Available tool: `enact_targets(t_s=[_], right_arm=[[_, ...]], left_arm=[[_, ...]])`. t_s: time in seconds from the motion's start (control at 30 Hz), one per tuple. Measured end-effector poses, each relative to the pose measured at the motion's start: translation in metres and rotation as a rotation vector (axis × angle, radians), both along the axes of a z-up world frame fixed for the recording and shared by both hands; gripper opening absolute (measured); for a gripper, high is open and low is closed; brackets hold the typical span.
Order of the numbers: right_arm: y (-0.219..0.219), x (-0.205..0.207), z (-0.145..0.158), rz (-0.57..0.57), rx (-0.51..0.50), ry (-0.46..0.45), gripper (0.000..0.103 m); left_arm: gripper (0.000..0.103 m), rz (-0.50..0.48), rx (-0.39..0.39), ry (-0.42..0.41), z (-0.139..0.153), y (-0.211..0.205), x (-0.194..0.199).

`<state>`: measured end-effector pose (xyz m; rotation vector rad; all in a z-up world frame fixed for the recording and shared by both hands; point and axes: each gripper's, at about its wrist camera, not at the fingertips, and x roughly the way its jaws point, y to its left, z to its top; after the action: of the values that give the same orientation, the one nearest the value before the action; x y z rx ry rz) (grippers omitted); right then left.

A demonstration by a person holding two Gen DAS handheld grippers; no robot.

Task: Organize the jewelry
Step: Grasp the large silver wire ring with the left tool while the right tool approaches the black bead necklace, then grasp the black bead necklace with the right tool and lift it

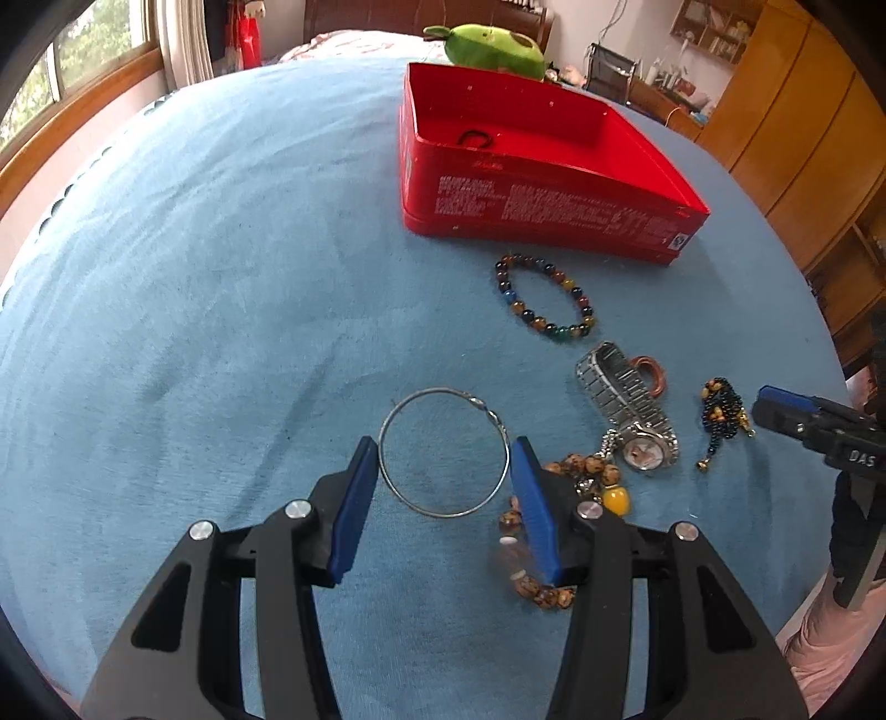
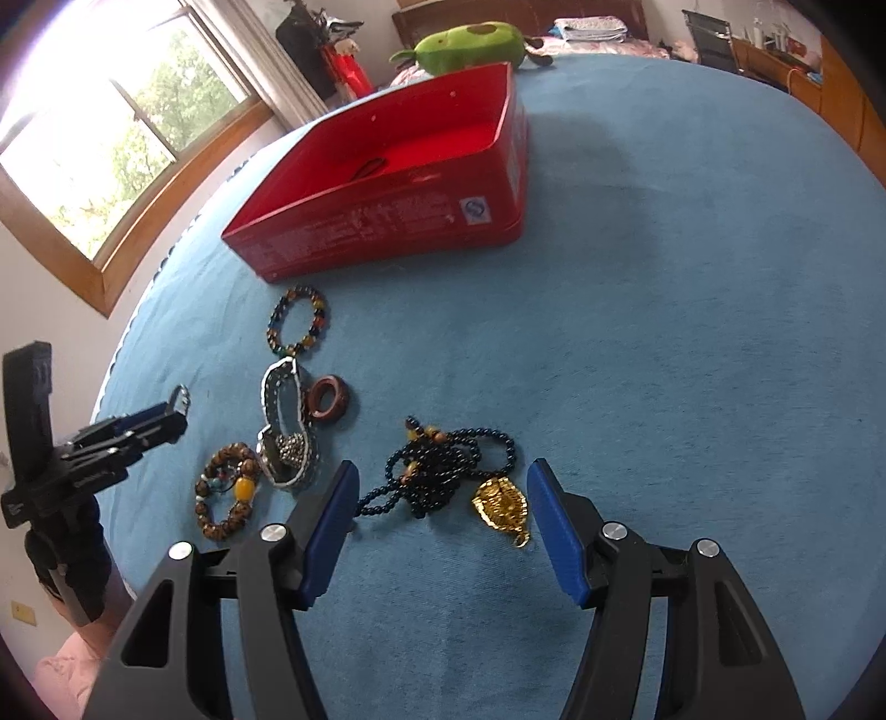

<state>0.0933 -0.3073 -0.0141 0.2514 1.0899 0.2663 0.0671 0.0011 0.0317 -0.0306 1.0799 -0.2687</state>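
Note:
My left gripper [image 1: 443, 451] is open, its blue pads on either side of a thin silver wire hoop [image 1: 444, 452] lying on the blue cloth. My right gripper [image 2: 442, 476] is open, just in front of a dark beaded necklace [image 2: 437, 473] with a gold pendant [image 2: 501, 507]. A red box [image 1: 554, 183] stands beyond and holds a small black ring [image 1: 473, 138]. A multicoloured bead bracelet [image 1: 545, 296], a silver watch [image 1: 631, 410], a brown ring [image 1: 650, 374] and a brown bead bracelet with a yellow bead [image 2: 230, 490] lie between.
A green plush toy [image 1: 495, 47] lies behind the box. The blue cloth [image 1: 221, 277] covers a round surface. A window [image 2: 111, 127] is at the left, wooden cupboards [image 1: 803, 111] at the right. The right gripper also shows at the right edge of the left wrist view [image 1: 775, 410].

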Motion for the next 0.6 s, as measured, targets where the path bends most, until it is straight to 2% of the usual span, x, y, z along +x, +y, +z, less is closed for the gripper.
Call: enact_targets(t_s=[0.07,0.5,0.6], right_arm=[[0.003,0.002,-0.002,0.0,-0.018,0.012,0.072],[0.026,0.021,-0.018,0.04,-0.091,0.059,0.073],[0.033,0.026,-0.018,0.056,-0.136,0.046,0.064]], left_arm=[[0.048,-0.005,-0.001,-0.004,0.001,0.0,-0.001],[0.048,-0.023,-0.01,0.005,-0.001,-0.004,0.0],[0.048,-0.024,-0.012,0.006,-0.003,-0.005,0.001]])
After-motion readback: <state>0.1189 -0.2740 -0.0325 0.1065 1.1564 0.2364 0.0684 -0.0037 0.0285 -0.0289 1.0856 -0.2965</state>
